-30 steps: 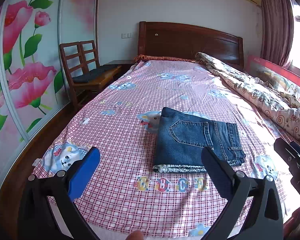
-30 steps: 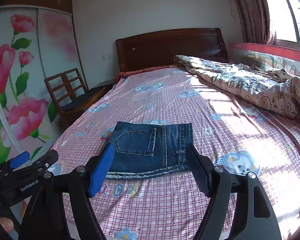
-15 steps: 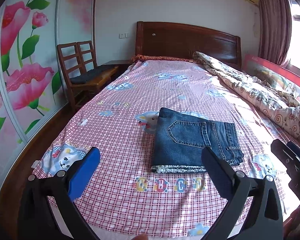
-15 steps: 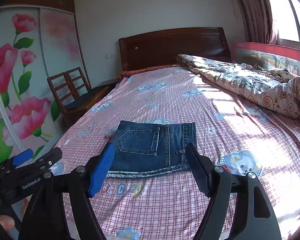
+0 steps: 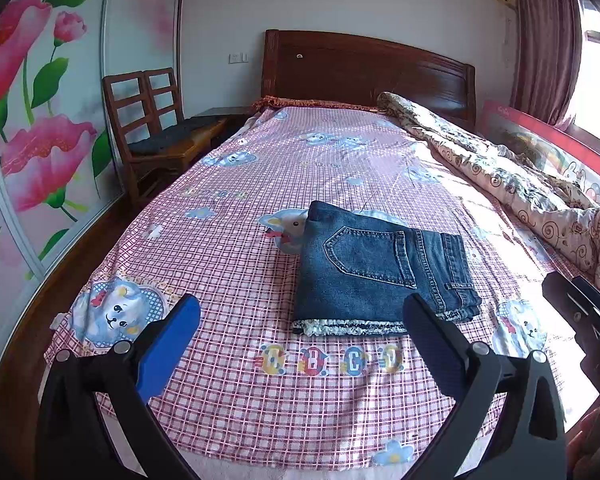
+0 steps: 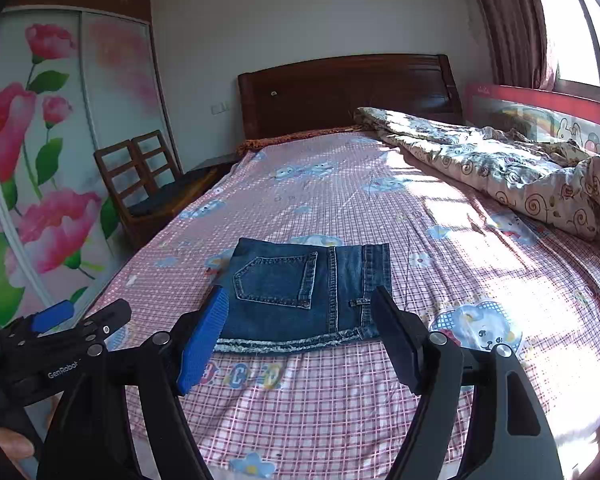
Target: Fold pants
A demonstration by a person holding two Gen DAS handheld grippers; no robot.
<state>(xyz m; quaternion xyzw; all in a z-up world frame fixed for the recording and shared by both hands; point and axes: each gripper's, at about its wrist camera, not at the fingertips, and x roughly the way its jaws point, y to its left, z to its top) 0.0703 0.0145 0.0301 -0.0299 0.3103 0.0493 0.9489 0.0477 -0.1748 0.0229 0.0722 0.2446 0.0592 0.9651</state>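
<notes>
Blue denim pants [image 5: 376, 268] [image 6: 304, 288] lie folded into a neat rectangle on the pink checked bed sheet [image 5: 236, 240] [image 6: 340, 392], a back pocket facing up and the frayed hems toward me. My left gripper [image 5: 300, 344] hovers over the foot of the bed, short of the pants and to their left, open with nothing between its fingers. Also open and empty, my right gripper [image 6: 300, 332] is held above the near edge of the pants without touching them. Each gripper shows at the edge of the other's view.
A rumpled patterned quilt [image 5: 500, 168] [image 6: 500, 168] lies along the right side of the bed by a red rail [image 6: 540, 100]. Two wooden chairs [image 5: 152, 120] stand to the left near the flowered wardrobe doors [image 5: 32, 120]. A dark headboard [image 5: 364, 68] closes the far end.
None of the objects moved; the pants lie as before. Both views have shifted only slightly, and both grippers stay open.
</notes>
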